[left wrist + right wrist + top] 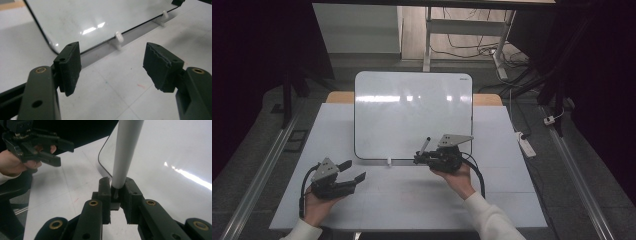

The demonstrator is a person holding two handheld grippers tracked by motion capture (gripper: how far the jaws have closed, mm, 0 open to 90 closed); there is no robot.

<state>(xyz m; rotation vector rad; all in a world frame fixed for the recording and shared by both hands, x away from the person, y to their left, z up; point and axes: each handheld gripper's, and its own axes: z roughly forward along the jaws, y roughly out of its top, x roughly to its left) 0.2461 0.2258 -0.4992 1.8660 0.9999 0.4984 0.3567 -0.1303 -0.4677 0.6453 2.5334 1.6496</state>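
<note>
Looking from the biggest thing down: my tabletop (377, 200) carries a whiteboard (412, 110) lying flat across its middle and reaching toward the far edge; two small white pegs (119, 37) sit at the board's near edge; my right gripper (424, 156) sits over the board's near right corner, jaws pinching a white marker (125, 152) by one end, its shaft running up and away over the glossy surface; my left gripper (351, 172) rests near the tabletop's near left corner, jaws spread with nothing between them. What worries me: the marker is held by its very end, so pressing the tip down could lever it sideways out of the pads; the board looks free to slide, since nothing I can see pins it. Nothing lies between the marker and the board; the pegs stand close to my right hand (459, 177).
</note>
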